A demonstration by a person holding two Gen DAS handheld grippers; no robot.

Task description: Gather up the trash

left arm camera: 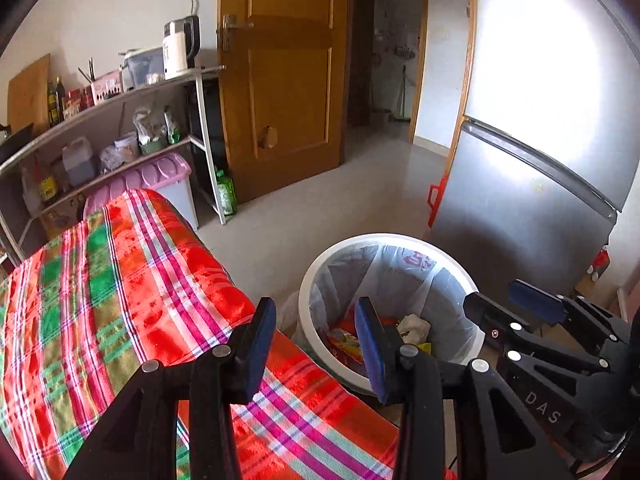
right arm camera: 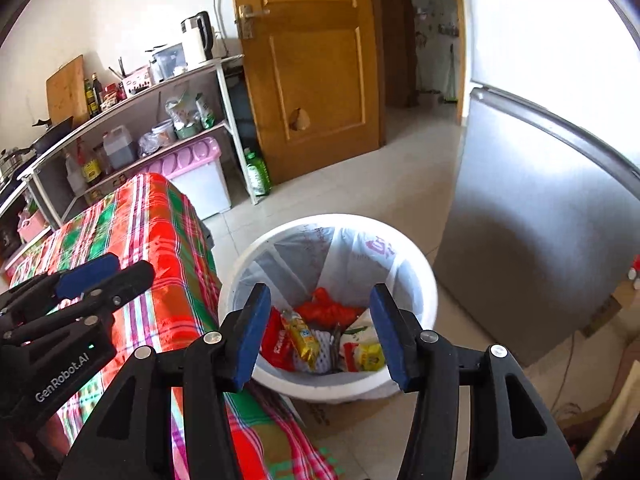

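Both tools are spread with nothing between their flat blue pads: the left tool (left arm camera: 316,344) hangs over the edge of the table (left arm camera: 120,280), which wears a glossy red-and-green plaid cloth, and the right tool (right arm camera: 318,328) hangs above the bin. The round white plastic trash bin (right arm camera: 416,280), lined with a thin translucent bag, stands on the tiled floor just beside the table. The trash (right arm camera: 320,332) lies at its bottom: crinkled red and yellow wrappers and crumpled white paper.

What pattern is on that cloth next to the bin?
A bright plaid of red, green and pink stripes on the cloth, clearest in the left wrist view.
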